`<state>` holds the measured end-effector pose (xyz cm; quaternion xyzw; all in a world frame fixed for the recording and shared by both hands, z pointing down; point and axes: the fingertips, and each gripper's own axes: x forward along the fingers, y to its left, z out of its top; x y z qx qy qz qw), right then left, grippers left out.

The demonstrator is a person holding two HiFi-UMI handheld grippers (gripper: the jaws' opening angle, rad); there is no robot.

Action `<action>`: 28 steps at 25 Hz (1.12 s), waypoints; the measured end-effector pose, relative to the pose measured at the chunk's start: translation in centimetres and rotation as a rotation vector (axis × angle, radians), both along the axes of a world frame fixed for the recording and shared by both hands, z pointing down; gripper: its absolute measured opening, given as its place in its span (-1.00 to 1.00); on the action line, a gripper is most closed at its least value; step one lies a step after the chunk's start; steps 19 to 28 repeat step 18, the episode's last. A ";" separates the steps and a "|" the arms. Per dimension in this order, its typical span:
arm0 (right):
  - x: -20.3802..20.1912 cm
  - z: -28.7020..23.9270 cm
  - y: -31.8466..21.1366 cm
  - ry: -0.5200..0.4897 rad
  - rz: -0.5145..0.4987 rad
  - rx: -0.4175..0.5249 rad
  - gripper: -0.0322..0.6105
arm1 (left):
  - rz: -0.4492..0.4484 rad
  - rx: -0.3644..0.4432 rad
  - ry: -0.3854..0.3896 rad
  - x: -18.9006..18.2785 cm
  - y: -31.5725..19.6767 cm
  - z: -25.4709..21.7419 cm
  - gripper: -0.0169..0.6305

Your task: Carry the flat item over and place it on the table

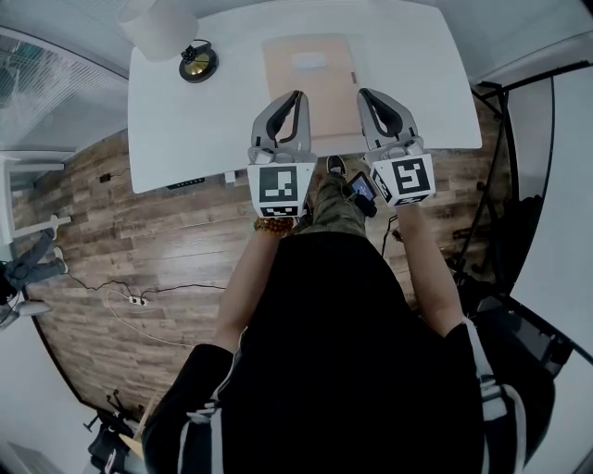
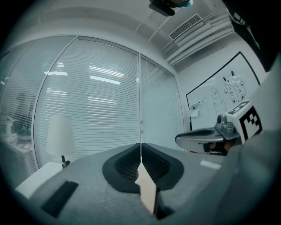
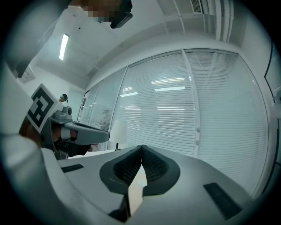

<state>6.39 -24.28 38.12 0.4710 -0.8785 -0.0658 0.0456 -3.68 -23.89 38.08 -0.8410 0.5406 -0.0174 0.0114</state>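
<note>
The flat item (image 1: pixel 310 79) is a tan cardboard sheet with a pale label, lying level over the white table (image 1: pixel 185 120). Whether it rests on the top I cannot tell. My left gripper (image 1: pixel 296 97) is shut on its near left edge. My right gripper (image 1: pixel 366 95) is shut on its near right edge. In the left gripper view a thin cream edge of the sheet (image 2: pixel 148 191) shows clamped between the dark pads (image 2: pixel 125 165). The right gripper view shows the same: the sheet (image 3: pixel 136 193) pinched in the closed jaws of my right gripper (image 3: pixel 141 154).
A white-shaded lamp (image 1: pixel 157 26) with a dark round base (image 1: pixel 198 63) stands at the table's far left. Window blinds (image 2: pixel 105 105) lie beyond the table, and a whiteboard (image 2: pixel 224 94) hangs on the right wall. Cables and a power strip (image 1: pixel 137 300) lie on the wooden floor.
</note>
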 end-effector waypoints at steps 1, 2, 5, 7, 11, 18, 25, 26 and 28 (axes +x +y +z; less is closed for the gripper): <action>0.0 0.2 0.0 0.000 0.001 -0.004 -0.88 | 0.000 -0.003 0.001 0.0 0.0 0.1 -0.88; 0.1 0.3 0.1 0.000 0.002 -0.007 -0.88 | 0.000 -0.005 0.002 -0.1 0.0 0.3 -0.88; 0.2 0.6 0.2 -0.006 0.003 -0.011 -0.88 | 0.000 -0.013 0.005 -0.3 -0.1 0.6 -0.88; 0.3 0.6 0.2 -0.007 0.006 -0.015 -0.88 | -0.001 -0.018 0.009 -0.3 -0.1 0.8 -0.88; 0.4 0.9 0.1 0.003 0.008 -0.021 -0.88 | -0.001 -0.029 0.008 -0.5 -0.1 1.2 -0.88; 0.6 1.6 -0.1 0.018 0.011 -0.037 -0.88 | -0.007 -0.045 0.011 -0.8 -0.2 1.8 -0.88; 0.6 1.6 -0.1 0.018 0.011 -0.037 -0.88 | -0.007 -0.045 0.011 -0.8 -0.2 1.8 -0.88; 0.6 1.6 -0.1 0.018 0.011 -0.037 -0.88 | -0.007 -0.045 0.011 -0.8 -0.2 1.8 -0.88; 0.6 1.6 -0.1 0.018 0.011 -0.037 -0.88 | -0.007 -0.045 0.011 -0.8 -0.2 1.8 -0.88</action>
